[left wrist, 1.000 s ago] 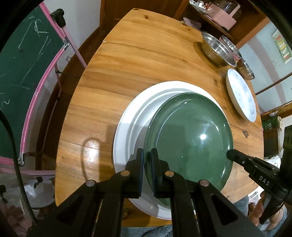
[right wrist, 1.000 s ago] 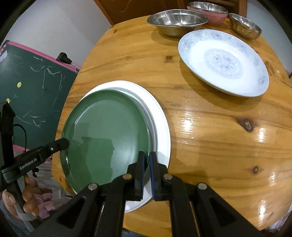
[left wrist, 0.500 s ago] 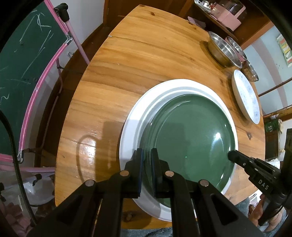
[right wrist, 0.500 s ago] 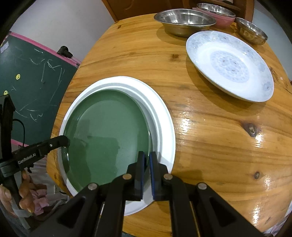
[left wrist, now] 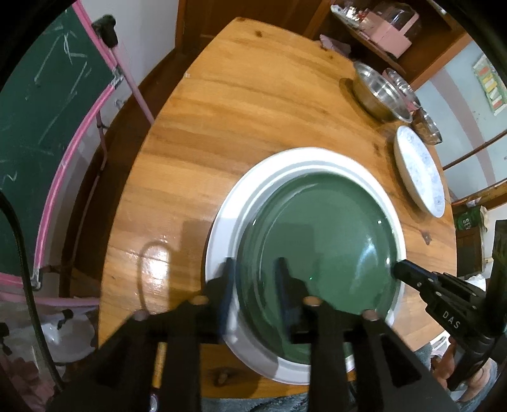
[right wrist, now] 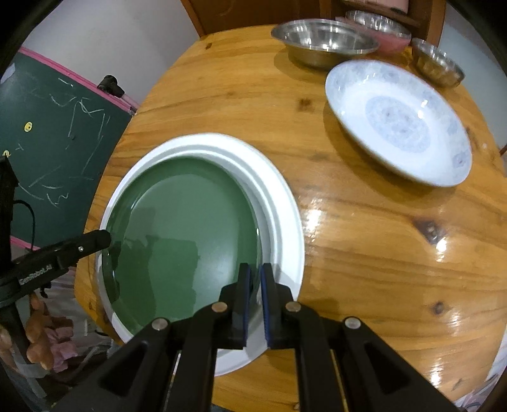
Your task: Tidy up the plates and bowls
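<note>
Since the earlier frames the green plate [left wrist: 320,263] has gone from tilted on one edge to lying flat, nested inside the white plate [left wrist: 221,241], and my left gripper [left wrist: 255,269] has parted its fingers. Its jaws are opening now, blurred in the left wrist view, straddling the near rim of the green plate without visibly pressing on it. My right gripper [right wrist: 256,275] is clenched on the opposite rim of that same green plate, its blue pads pinching the edge where it meets the inner step of the white plate (the grip looks thin but firm).

Both stacked plates sit at the near edge of the round wooden table [right wrist: 364,253]. Well apart from them, toward the far side, lies a patterned pale blue plate [right wrist: 397,122], empty and resting flat. Behind it stands a large steel bowl [right wrist: 323,41], with a second steel bowl sitting in a pink bowl [right wrist: 378,27] just beyond, and a small steel bowl [right wrist: 437,65] beside the patterned plate.

Off the table's left side I see a green chalkboard [right wrist: 54,133] with a pink frame, and in the right wrist view a person's hand [right wrist: 35,336] holding the left gripper's handle
</note>
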